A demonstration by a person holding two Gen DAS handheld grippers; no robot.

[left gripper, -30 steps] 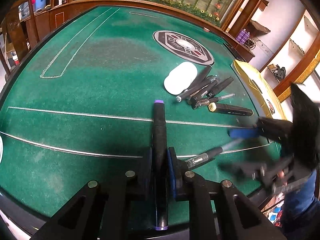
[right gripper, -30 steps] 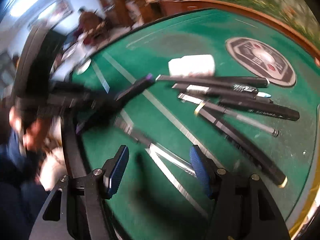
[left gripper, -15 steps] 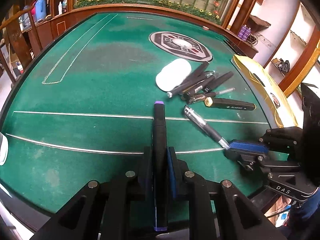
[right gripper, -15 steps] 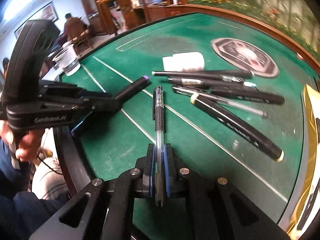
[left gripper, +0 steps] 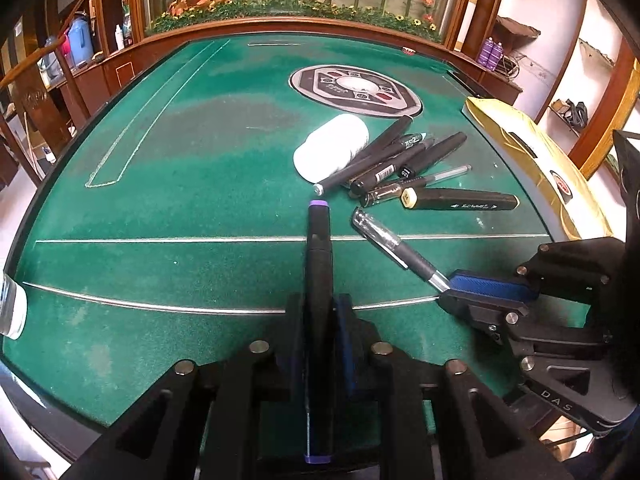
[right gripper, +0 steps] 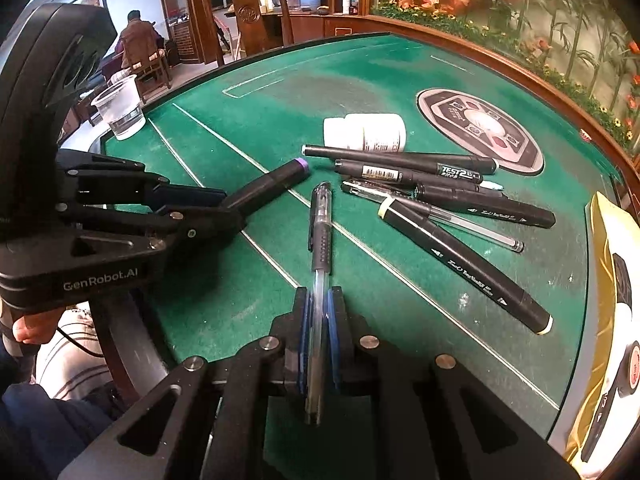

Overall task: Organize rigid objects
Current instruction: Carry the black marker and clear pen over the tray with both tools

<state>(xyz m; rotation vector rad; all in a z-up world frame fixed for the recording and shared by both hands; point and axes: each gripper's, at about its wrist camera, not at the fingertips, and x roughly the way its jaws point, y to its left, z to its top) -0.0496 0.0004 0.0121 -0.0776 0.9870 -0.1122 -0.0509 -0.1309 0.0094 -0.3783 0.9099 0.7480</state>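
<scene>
My left gripper (left gripper: pixel 320 304) holds a black marker with purple ends (left gripper: pixel 319 256) lengthwise between its pads. Its jaws are opening, and the marker is still between them. The marker's far end points at a heap of black pens and markers (left gripper: pixel 400 164) lying against a white bottle (left gripper: pixel 332 148). My right gripper (right gripper: pixel 318 296) is shut on the clear end of a gel pen with a black grip (right gripper: pixel 321 232). That pen points at the same heap (right gripper: pixel 420 176). From the right wrist, the left gripper (right gripper: pixel 232 206) and its marker (right gripper: pixel 276 180) come in from the left.
A thick black marker with a cream cap (right gripper: pixel 460 264) lies apart from the heap on the green felt table (right gripper: pixel 248 312). A plastic cup of water (right gripper: pixel 120 108) stands at the table's left edge. A gold bag (left gripper: pixel 532 160) lies on the right. A hand (right gripper: pixel 32 328) grips the left tool.
My right gripper was open over the gel pen, then shut on it and swung it toward the heap. The left gripper and its marker drifted a little nearer the heap.
</scene>
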